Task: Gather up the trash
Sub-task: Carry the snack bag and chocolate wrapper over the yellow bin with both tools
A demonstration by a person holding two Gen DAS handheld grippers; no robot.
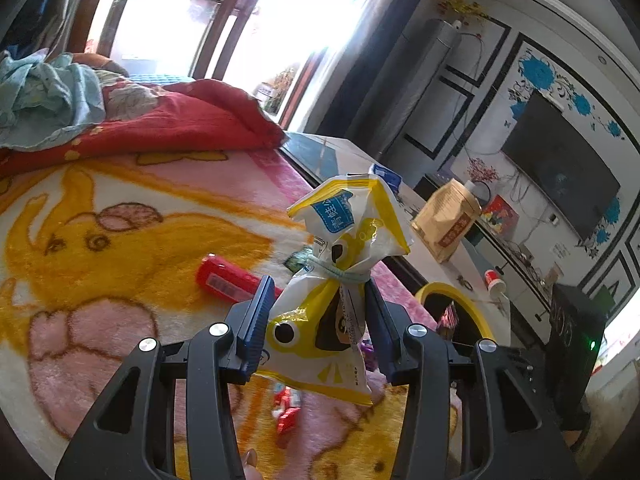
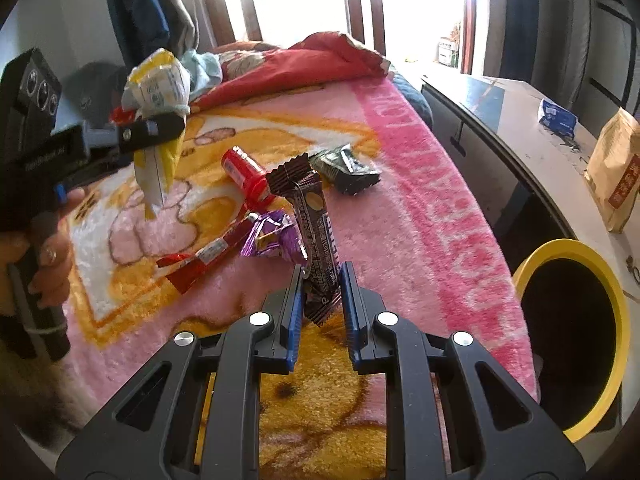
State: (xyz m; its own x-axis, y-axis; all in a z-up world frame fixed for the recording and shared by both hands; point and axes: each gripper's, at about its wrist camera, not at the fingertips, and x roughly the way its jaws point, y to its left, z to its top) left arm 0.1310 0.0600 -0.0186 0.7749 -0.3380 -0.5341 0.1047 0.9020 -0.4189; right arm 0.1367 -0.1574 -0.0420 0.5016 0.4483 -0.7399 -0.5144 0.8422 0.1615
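Left gripper (image 1: 316, 320) clamped on yellow-and-white bag (image 1: 340, 280), jaws part-way apart, blue pads pressing both sides below a band tied round the neck. Bag held upright, clear of the blanket (image 1: 120, 240). Same bag (image 2: 160, 92) seen from the right wrist, lifted at far left, with a hand (image 2: 48, 272) on the tool's grip.

Right gripper (image 2: 320, 300) nearly closed on a dark brown bar wrapper (image 2: 316, 240), pinched at its lower end, wrapper standing tilted above the bedding.

Loose on the blanket: red tube (image 2: 244, 176), dark green wrapper (image 2: 348, 168) beside it, purple wrapper (image 2: 272, 236) touching a long red wrapper (image 2: 200, 256). All four untouched by either tool.

Yellow-rimmed bin (image 2: 616, 320) at right, beside the bed edge, below the table (image 2: 520, 120). Interior dark; contents not legible. On the table: tan carton (image 2: 616, 176) and blue packet (image 2: 556, 116), apart from each other.
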